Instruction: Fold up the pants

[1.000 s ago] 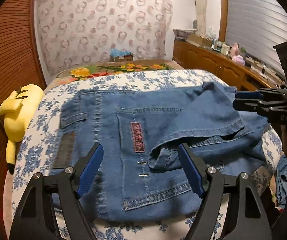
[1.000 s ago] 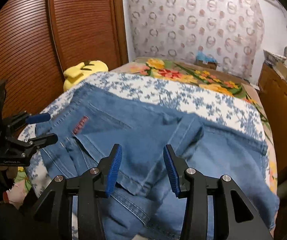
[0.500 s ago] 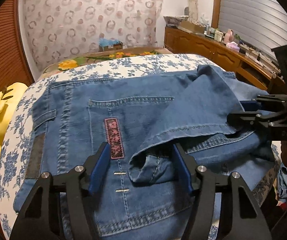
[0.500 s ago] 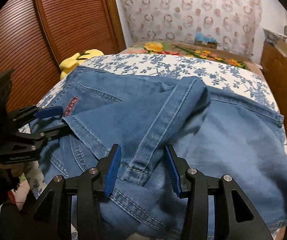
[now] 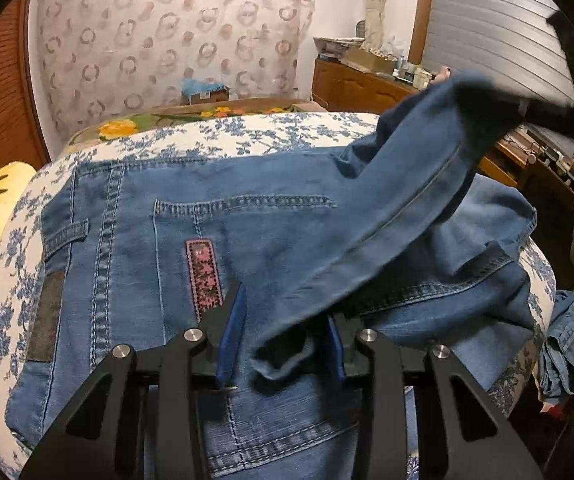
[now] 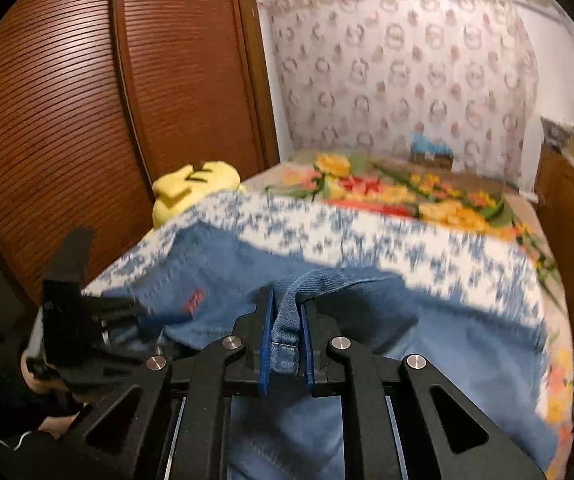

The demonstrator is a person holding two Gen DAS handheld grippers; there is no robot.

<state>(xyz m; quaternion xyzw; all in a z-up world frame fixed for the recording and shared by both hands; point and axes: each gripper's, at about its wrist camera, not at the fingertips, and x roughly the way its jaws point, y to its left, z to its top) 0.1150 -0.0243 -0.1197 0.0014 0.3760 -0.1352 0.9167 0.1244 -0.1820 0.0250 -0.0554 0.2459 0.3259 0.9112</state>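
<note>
Blue jeans lie back-side up on the bed, a pink patch on the pocket. One pant leg is folded back across them. My left gripper sits low over the jeans with its jaws closing. The leg's hem end lies between the pads, the left pad still clear of it. My right gripper is closing and its pads pinch a fold of the pant leg, held above the bed. The left wrist view shows it as a dark blur at the upper right. The left gripper shows at the right wrist view's left edge.
The bed has a white sheet with blue flowers and a flowered blanket beyond. A yellow plush toy lies by the louvred wooden doors. A cluttered wooden dresser runs along the right. More denim hangs off the bed's right edge.
The right gripper has shut on the pant leg's edge and lifted it off the bed. The left gripper's jaws have narrowed around the hem end.
</note>
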